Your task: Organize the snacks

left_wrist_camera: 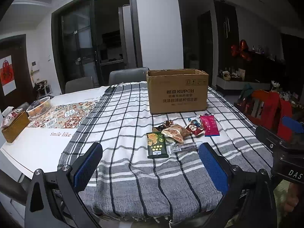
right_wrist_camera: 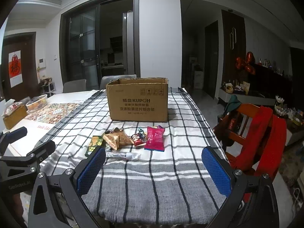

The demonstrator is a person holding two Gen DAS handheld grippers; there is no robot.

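Observation:
An open brown cardboard box (left_wrist_camera: 177,91) stands on the checked cloth; it also shows in the right wrist view (right_wrist_camera: 137,99). In front of it lies a small heap of snacks: a green cracker packet (left_wrist_camera: 156,144), a tan packet (left_wrist_camera: 175,132), a pink packet (left_wrist_camera: 209,125) and a clear wrapped stick (left_wrist_camera: 183,148). In the right wrist view the pink packet (right_wrist_camera: 154,138), tan packet (right_wrist_camera: 117,139) and clear stick (right_wrist_camera: 123,155) show. My left gripper (left_wrist_camera: 150,163) is open and empty, short of the snacks. My right gripper (right_wrist_camera: 153,168) is open and empty, also short of them.
A checked cloth (left_wrist_camera: 144,180) covers the table's near end. At the left are a patterned mat (left_wrist_camera: 64,115), a white basket (left_wrist_camera: 39,107) and a tissue box (left_wrist_camera: 14,127). A wooden chair with red cloth (right_wrist_camera: 260,134) stands at the right edge. Grey chairs (left_wrist_camera: 127,76) stand behind.

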